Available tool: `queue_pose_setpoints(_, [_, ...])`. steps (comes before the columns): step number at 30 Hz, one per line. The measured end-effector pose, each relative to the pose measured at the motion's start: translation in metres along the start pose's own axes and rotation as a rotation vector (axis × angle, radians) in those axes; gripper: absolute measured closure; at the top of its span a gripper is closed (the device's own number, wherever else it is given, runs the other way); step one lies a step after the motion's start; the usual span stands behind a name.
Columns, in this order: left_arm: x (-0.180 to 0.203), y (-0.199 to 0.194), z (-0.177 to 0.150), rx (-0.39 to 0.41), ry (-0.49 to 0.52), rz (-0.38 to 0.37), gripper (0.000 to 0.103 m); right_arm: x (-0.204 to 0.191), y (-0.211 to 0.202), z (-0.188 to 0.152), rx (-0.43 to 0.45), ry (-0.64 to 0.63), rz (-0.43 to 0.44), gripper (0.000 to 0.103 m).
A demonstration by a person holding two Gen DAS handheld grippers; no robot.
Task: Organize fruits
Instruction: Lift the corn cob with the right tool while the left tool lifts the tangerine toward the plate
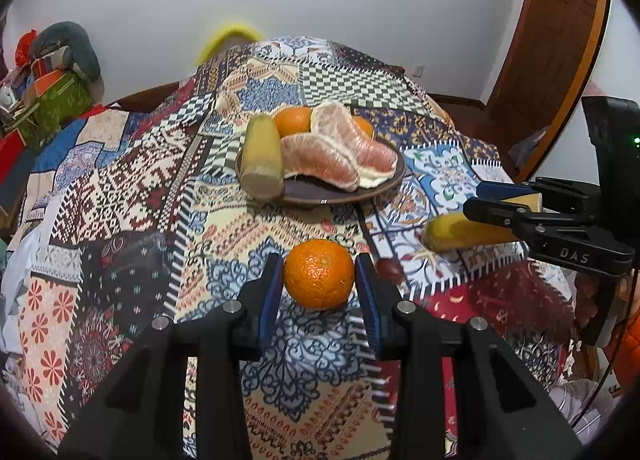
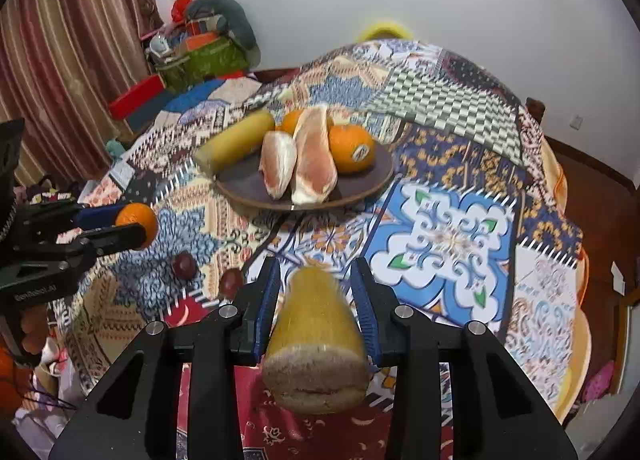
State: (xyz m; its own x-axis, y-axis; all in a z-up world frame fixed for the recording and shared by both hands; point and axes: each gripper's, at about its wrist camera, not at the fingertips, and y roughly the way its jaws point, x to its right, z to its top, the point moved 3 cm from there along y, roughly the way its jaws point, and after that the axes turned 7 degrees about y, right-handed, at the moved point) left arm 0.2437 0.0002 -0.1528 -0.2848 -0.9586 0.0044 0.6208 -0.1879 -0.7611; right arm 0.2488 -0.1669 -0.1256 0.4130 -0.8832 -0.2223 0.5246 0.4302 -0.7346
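A brown plate (image 1: 384, 184) (image 2: 240, 188) in the table's middle holds pomelo segments (image 1: 332, 156) (image 2: 308, 156), oranges (image 1: 294, 120) (image 2: 350, 148) and a yellow cut stalk piece (image 1: 262, 156) (image 2: 236, 140) leaning on its left rim. My left gripper (image 1: 319, 280) (image 2: 120, 226) has its jaws around a loose orange (image 1: 319, 274) (image 2: 138, 220), close to its sides. My right gripper (image 2: 316, 284) (image 1: 478, 204) is shut on a second yellow stalk piece (image 2: 318, 336) (image 1: 460, 234), held above the cloth.
A patchwork cloth (image 1: 120, 200) (image 2: 452, 236) covers the round table. Small dark red fruits (image 2: 184, 264) (image 1: 388, 268) lie on it near the front. Bags and boxes (image 2: 200, 44) pile up at the back left. A wooden door frame (image 1: 552, 40) stands right.
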Motion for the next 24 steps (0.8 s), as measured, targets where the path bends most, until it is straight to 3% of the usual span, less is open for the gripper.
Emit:
queue_pose_setpoints(9, [0.002,0.001,0.005,0.012,-0.004,-0.012,0.067,0.001,-0.001,-0.030,-0.075,-0.051,-0.021,0.070])
queue_pose_setpoints(12, [0.002,0.004,0.002,-0.002,-0.007,-0.010,0.067,0.005,0.002,-0.045,-0.123,-0.050,-0.024,0.077])
queue_pose_setpoints(15, [0.003,0.003,0.001,-0.003,-0.009,-0.014,0.067,0.007,0.001,-0.046,-0.125,-0.050,-0.024,0.077])
queue_pose_setpoints(24, [0.008,-0.003,0.002,0.010,0.006,-0.013,0.067,0.006,0.020,-0.040,-0.159,-0.050,-0.018,0.068])
